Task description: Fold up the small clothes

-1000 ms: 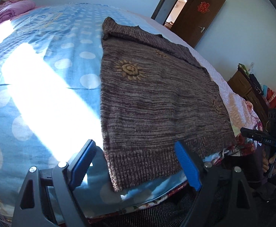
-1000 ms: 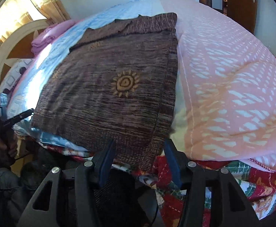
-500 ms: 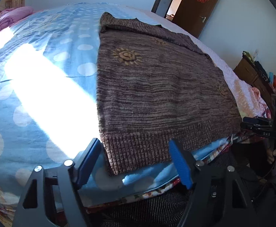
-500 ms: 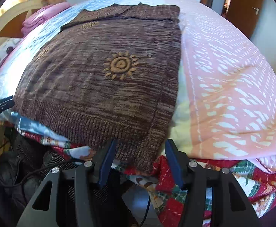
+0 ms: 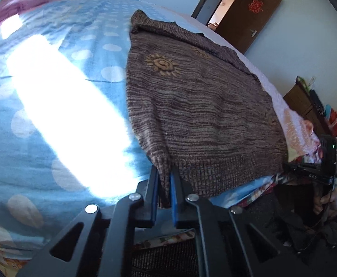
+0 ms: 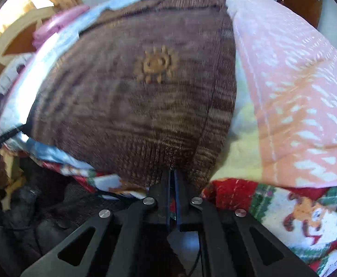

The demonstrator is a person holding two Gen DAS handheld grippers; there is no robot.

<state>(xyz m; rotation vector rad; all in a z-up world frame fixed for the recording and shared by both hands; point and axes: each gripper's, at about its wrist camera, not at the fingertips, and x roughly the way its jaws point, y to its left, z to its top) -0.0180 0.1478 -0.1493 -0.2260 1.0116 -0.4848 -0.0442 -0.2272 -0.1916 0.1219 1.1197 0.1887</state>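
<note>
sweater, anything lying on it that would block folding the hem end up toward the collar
Nothing visible does. The brown sweater lies flat on the bed with its top bare. The left gripper and right gripper each pinch the ribbed hem, jaws shut.

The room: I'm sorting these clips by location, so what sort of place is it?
Most likely a home bedroom. A brown knit sweater lies on a bed under a blue polka-dot quilt, with a curved headboard behind and a wooden door ajar.

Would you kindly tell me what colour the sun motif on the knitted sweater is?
The sun motif is golden tan on the brown striped knitted sweater, clearest in the right wrist view.
</note>
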